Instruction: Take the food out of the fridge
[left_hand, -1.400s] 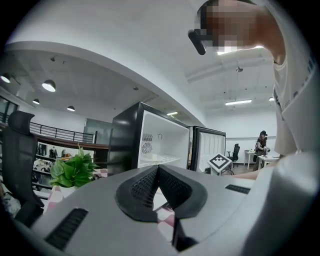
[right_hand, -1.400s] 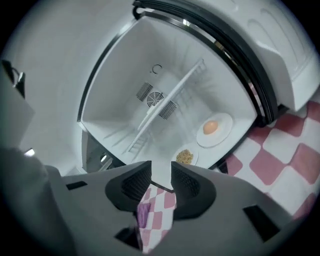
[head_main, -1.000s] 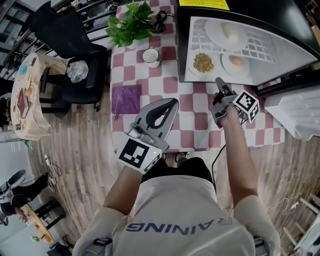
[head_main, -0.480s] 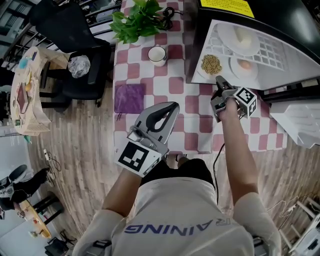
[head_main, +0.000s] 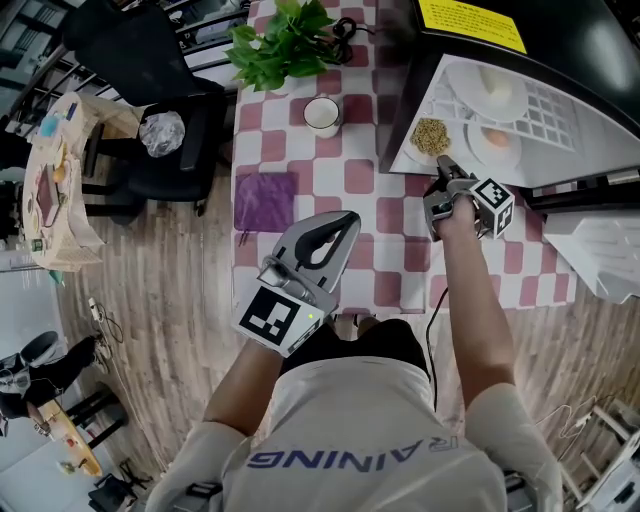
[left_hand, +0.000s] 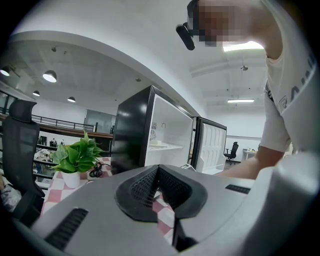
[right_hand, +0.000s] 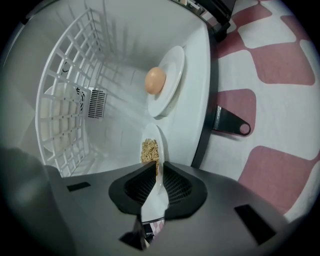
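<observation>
Three plates sit in the open fridge (head_main: 590, 60): a plate of grain (head_main: 430, 138) at the front edge of its floor, an egg plate (head_main: 497, 143) just beside it, and a third plate (head_main: 490, 88) on the wire shelf. On the checked table (head_main: 350, 180) stand one cup (head_main: 322, 113), one plant (head_main: 285, 40) and one purple cloth (head_main: 264, 200).

The right arm reaches forward. The right gripper (head_main: 447, 172) tips slightly down, and its jaws have just been closing and now pinch the grain plate's near rim. The left gripper (head_main: 345, 222) hangs over the table's near edge, jaws together and empty.
</observation>
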